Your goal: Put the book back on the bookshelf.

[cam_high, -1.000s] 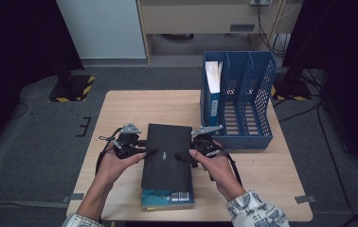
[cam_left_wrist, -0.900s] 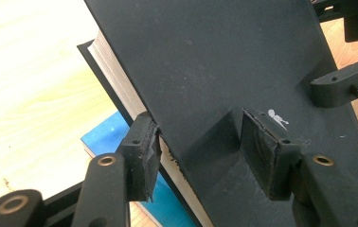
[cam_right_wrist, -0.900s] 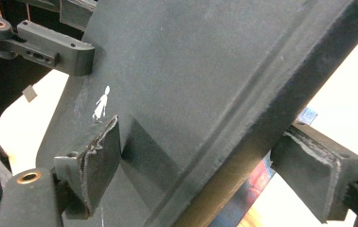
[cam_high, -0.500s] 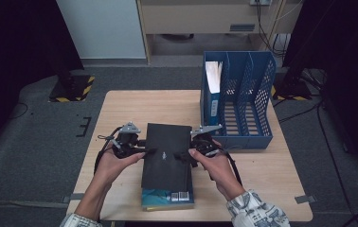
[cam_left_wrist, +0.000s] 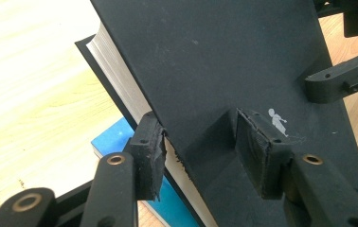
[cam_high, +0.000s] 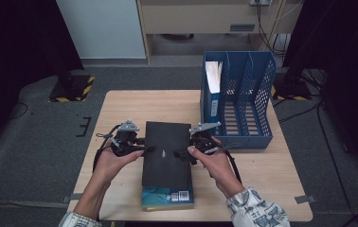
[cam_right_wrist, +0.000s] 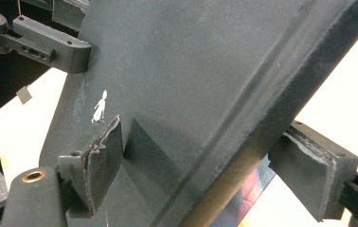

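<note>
Two books lie stacked on the counter (cam_high: 120,109): one black book (cam_high: 166,151) on top and one blue book (cam_high: 167,198) beneath it, its near end showing toward the person. Two tools flank the black book: the left tool (cam_high: 147,148) at its left edge, the right tool (cam_high: 181,153) at its right edge, each held in one hand. In the left gripper view the left tool (cam_left_wrist: 201,146) straddles the page edge of the black book (cam_left_wrist: 224,61), one pad on the cover and the other beside the pages; its jaws have just been closing with the book between them, and full pressure cannot be told. In the right gripper view the right tool (cam_right_wrist: 215,161) straddles the spine side of the black book (cam_right_wrist: 205,71), one pad on the cover, the other just clear below the spine, jaws fairly wide. Compared with a second ago, both hands and both books keep the same places. Beyond the right tool stands one blue file rack (cam_high: 243,94) with three slots; the slot nearest the tools holds one upright folder (cam_high: 212,82) with white papers. The counter is pale wood; around it lie grey carpet, two black-and-yellow striped floor bases, cables and pale cabinets behind.
</note>
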The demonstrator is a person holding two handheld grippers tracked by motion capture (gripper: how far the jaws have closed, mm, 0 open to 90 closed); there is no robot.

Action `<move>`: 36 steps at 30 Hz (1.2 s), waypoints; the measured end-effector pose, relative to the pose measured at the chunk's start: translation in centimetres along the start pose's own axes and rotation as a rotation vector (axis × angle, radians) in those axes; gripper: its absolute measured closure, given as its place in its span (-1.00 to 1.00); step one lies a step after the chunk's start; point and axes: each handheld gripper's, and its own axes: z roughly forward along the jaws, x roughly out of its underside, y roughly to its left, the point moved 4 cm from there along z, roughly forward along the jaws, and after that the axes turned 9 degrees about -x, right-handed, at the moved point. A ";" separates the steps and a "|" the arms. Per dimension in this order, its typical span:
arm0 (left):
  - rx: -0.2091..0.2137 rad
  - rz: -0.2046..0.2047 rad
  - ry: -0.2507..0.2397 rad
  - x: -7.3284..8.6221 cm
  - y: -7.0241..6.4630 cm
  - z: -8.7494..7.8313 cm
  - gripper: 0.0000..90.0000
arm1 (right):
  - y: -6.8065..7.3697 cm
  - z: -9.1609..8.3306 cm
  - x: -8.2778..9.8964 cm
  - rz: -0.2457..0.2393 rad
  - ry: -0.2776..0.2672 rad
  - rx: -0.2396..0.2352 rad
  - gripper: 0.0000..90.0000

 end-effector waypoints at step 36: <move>-0.043 0.000 -0.019 -4.3 3.3 1.3 0.33 | -3.2 0.9 -5.1 -0.043 -0.027 0.062 -0.46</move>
